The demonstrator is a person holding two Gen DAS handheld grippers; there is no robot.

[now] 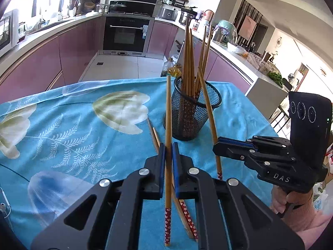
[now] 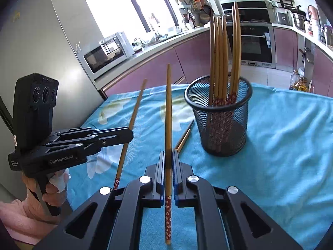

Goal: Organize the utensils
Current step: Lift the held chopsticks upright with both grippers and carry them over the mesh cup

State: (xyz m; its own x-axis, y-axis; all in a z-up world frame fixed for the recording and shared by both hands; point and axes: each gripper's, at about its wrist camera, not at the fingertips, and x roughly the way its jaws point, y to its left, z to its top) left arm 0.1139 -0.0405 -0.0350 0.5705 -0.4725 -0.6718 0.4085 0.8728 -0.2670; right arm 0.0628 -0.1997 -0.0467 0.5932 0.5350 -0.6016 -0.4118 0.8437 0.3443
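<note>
Chopsticks fill both my grippers above the blue floral tablecloth [image 1: 62, 125]. My left gripper [image 1: 168, 156] clamps one upright chopstick [image 1: 168, 129] between nearly closed pads; my right gripper [image 2: 168, 162] pinches another chopstick [image 2: 168, 114] the same way. Just beyond, the black mesh cup [image 2: 220, 123] holds a standing bundle [image 2: 224, 48]. Two loose chopsticks [image 1: 154, 137] lie on the cloth near the cup.

You get bright daylight from blown-out windows [image 2: 133, 6]; fisheye bends the edges, corners go dark, and detail stays sharp.
</note>
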